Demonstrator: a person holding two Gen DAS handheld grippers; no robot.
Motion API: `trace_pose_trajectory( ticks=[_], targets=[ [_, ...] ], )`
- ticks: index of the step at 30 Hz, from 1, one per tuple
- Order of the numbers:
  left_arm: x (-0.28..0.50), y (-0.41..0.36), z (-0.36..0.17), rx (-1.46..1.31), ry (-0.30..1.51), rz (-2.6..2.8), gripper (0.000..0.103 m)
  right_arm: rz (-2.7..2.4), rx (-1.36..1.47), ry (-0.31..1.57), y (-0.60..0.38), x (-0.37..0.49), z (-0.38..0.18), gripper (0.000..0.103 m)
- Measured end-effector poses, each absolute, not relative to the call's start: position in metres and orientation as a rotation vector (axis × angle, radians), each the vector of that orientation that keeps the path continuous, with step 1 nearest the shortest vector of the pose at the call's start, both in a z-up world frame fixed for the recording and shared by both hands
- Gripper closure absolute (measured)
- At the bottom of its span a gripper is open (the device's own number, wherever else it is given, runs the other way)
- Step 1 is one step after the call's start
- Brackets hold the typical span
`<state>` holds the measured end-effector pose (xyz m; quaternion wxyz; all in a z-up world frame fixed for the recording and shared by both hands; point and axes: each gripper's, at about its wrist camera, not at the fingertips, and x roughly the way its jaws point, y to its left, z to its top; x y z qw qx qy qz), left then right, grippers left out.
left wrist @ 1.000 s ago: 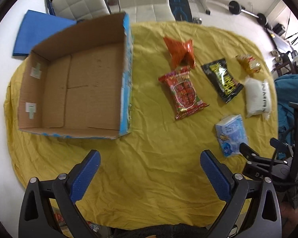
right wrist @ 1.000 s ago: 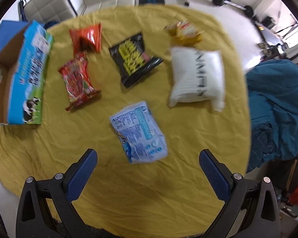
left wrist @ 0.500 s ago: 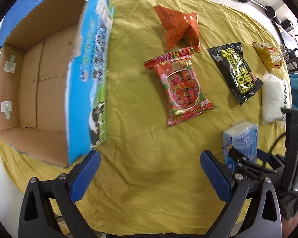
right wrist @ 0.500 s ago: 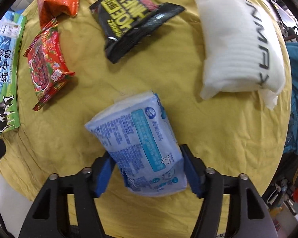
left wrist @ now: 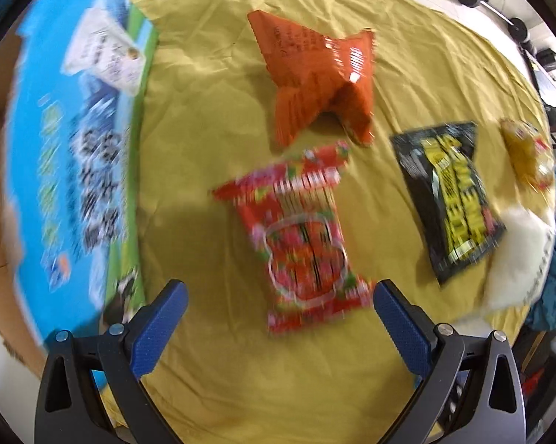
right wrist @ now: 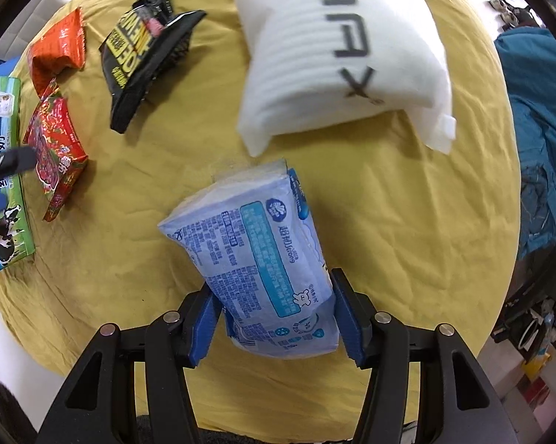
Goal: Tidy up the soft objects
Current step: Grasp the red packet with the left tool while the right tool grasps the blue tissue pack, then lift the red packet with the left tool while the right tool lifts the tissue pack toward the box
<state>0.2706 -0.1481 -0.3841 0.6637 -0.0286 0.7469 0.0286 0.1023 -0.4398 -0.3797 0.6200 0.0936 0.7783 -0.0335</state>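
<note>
My right gripper (right wrist: 274, 318) is shut on a blue tissue pack (right wrist: 256, 255), its blue pads pressing both sides of the pack's near end. My left gripper (left wrist: 278, 329) is open and empty, just in front of a red snack packet (left wrist: 300, 236) that lies between and beyond its fingers. An orange packet (left wrist: 315, 77), a black-and-yellow packet (left wrist: 451, 199), a small yellow packet (left wrist: 525, 159) and a white pillow pack (right wrist: 344, 55) lie on the yellow cloth (left wrist: 278, 381). The open cardboard box (left wrist: 74, 170) with a blue-green printed side stands at the left.
A teal cloth (right wrist: 540, 155) hangs off the table's right edge. The white floor, chairs and gym weights lie beyond the far edge. My left gripper's fingers show at the left edge of the right wrist view, by the red packet (right wrist: 56, 155).
My right gripper closed on the blue tissue pack and lifted its near end. My left gripper moved forward and right, from the box towards the red packet, staying open.
</note>
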Motion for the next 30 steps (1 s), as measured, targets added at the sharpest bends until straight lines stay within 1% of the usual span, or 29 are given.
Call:
trace_pose_trajectory(
  ticks=[1,2,3,4,6,8,11,13,22,25,30],
  targets=[
    [0.275,-0.148,-0.389,-0.062,1.693,0.072,0.007,-0.078,0.218,1.791,-0.442,0.100,-0.385,0.044],
    [0.278,-0.147,-0.393,-0.063,1.701,0.074,0.016,-0.079,0.219,1.792,-0.435,0.102,-0.390,0.044],
    [0.281,-0.147,-0.398,-0.064,1.711,0.075,0.023,-0.079,0.218,1.794,-0.435,0.102,-0.394,0.044],
    [0.283,-0.147,-0.404,-0.067,1.725,0.069,0.027,-0.079,0.215,1.796,-0.431,0.104,-0.393,0.044],
    [0.282,-0.148,-0.412,-0.097,1.745,0.041,0.045,-0.079,0.213,1.801,-0.436,0.106,-0.386,0.045],
    [0.279,-0.149,-0.414,-0.130,1.752,0.012,0.054,-0.081,0.219,1.809,-0.440,0.108,-0.376,0.045],
    [0.265,-0.159,-0.419,-0.070,1.738,-0.019,0.058,-0.076,0.223,1.813,-0.441,0.109,-0.378,0.047],
    [0.250,-0.169,-0.421,-0.022,1.730,-0.042,0.059,-0.070,0.225,1.820,-0.438,0.109,-0.380,0.048],
    [0.153,-0.197,-0.425,0.136,1.738,-0.112,0.059,-0.034,0.220,1.875,-0.436,0.095,-0.392,0.049],
    [0.135,-0.207,-0.425,0.162,1.723,-0.106,0.056,-0.038,0.210,1.876,-0.432,0.094,-0.396,0.049],
    [0.135,-0.224,-0.465,0.148,1.738,-0.086,0.055,-0.052,0.181,1.866,-0.420,0.095,-0.400,0.048]
  ],
)
